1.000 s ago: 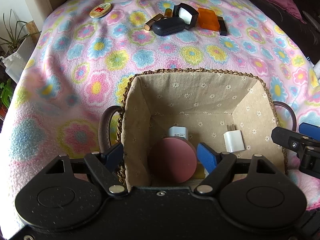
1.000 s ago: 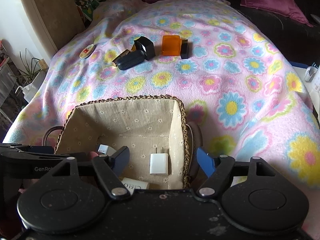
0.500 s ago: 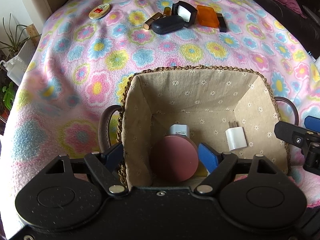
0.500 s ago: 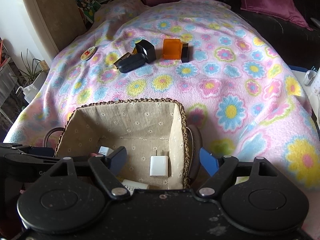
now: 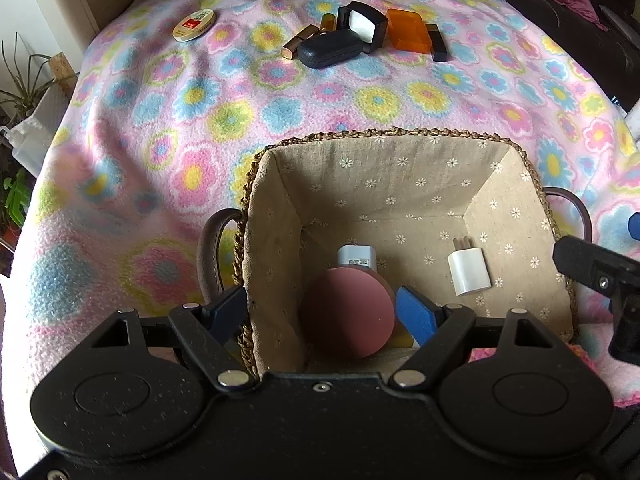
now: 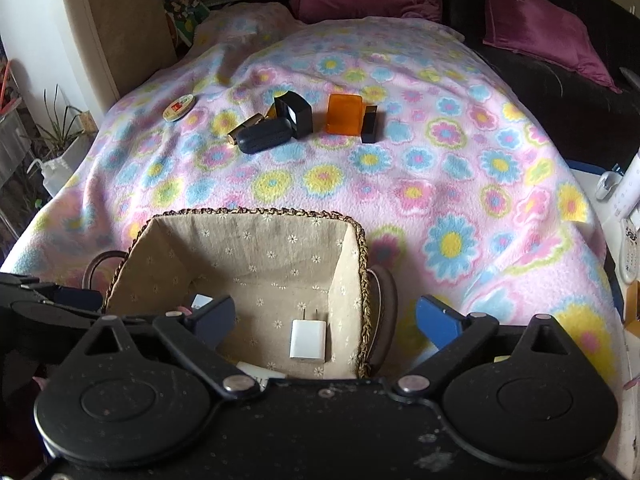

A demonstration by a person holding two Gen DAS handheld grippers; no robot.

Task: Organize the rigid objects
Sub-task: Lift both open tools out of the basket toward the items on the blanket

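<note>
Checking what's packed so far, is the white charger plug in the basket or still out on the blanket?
In. The white charger plug lies flat on the basket floor, prongs pointing away.

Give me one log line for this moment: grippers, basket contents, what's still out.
left gripper: open, empty | right gripper: open, empty | basket: pink disc, white charger | blanket: orange box

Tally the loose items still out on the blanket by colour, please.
Black or dark: 3 (case, open box, slim box)
Orange: 1 (box)
Gold or amber: 2 (tube, vial)
Cream: 1 (round tin)
Total: 7
</note>
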